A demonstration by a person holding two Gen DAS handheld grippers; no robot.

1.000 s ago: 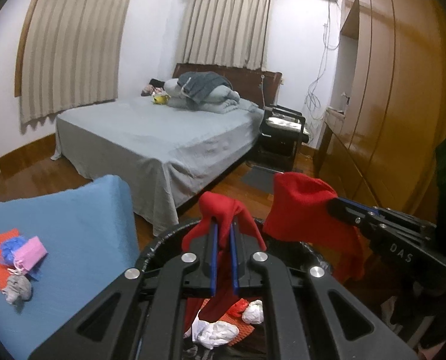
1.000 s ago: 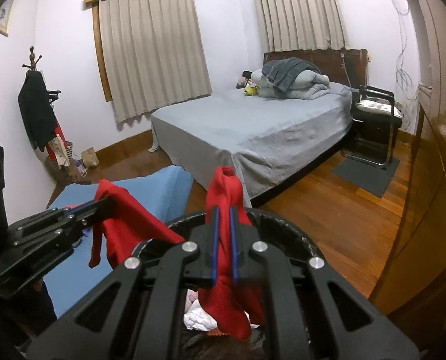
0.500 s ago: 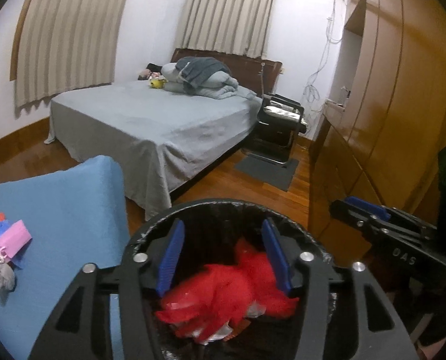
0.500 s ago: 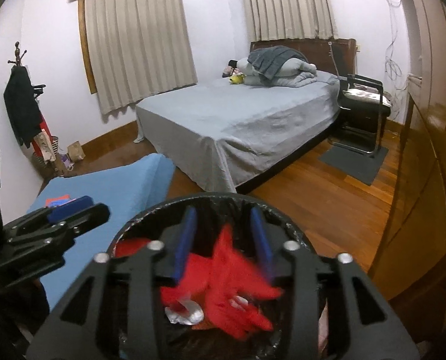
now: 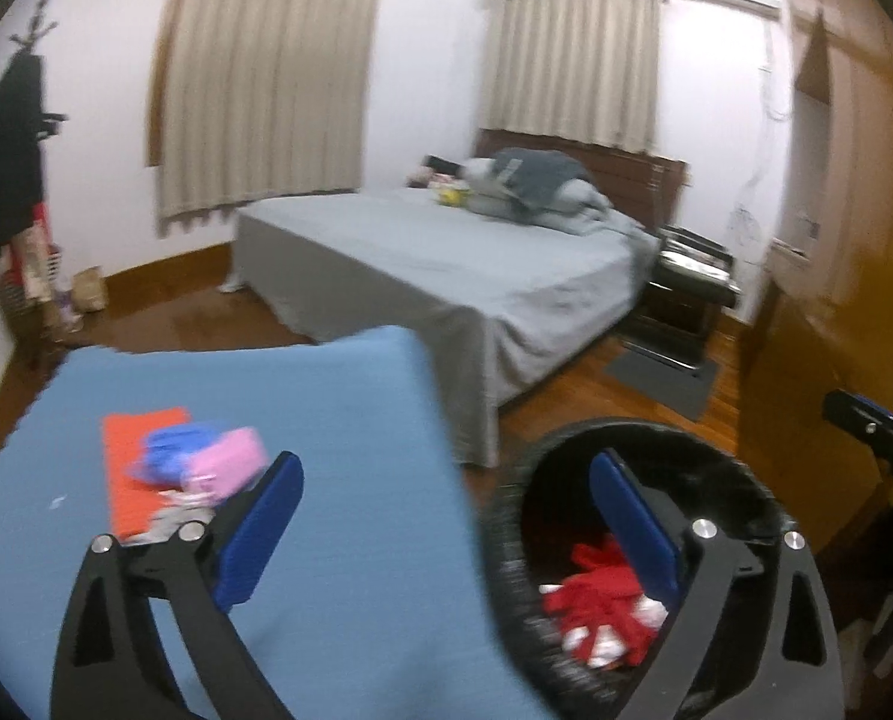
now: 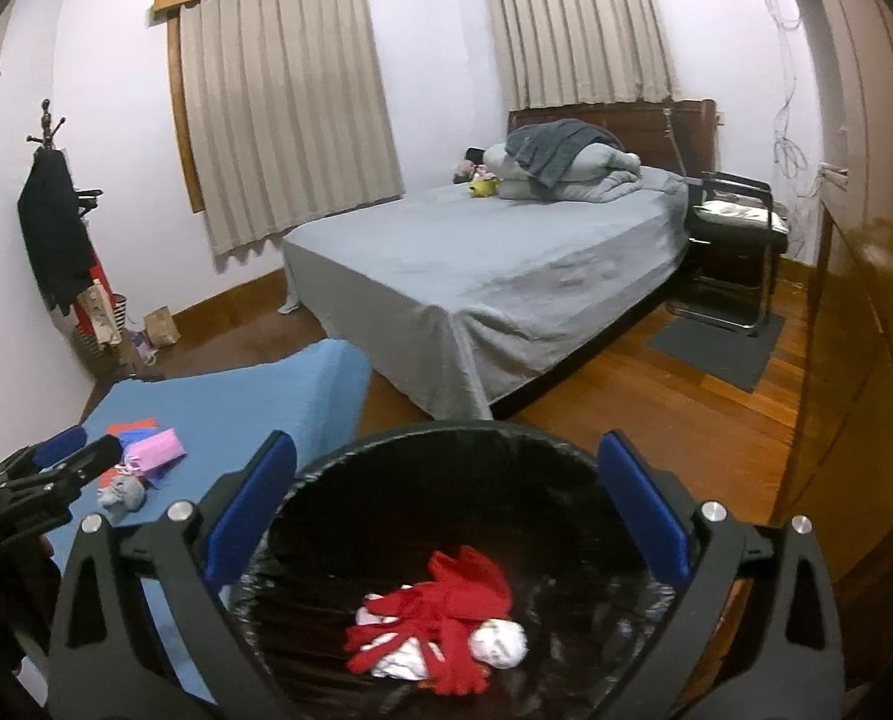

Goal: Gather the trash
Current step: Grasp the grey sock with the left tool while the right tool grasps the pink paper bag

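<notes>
— So, what's in the bin (image 6: 446,456)?
— Red cloth (image 6: 440,618) lies crumpled at the bottom of the black bag lining, on top of white crumpled paper (image 6: 497,645). Nothing else in there is clear.
— And the grippers?
— Both have just been opening and now stand wide, nothing between the pads. The right gripper (image 6: 440,510) hangs over the bin's mouth; the left gripper (image 5: 446,516) straddles the bin's left rim and the blue table (image 5: 326,420).
— More trash out there?
— On the blue table: a pink piece (image 5: 224,468), a blue piece (image 5: 173,450) and an orange sheet (image 5: 128,480), touching each other. The left view is blurred, so the grey lump (image 6: 121,492) only reads properly from the right view.
— Changed from a second ago?
— Then each gripper pinched red cloth above the bin; now it's dropped inside. The left view has swung left, showing more table.
</notes>
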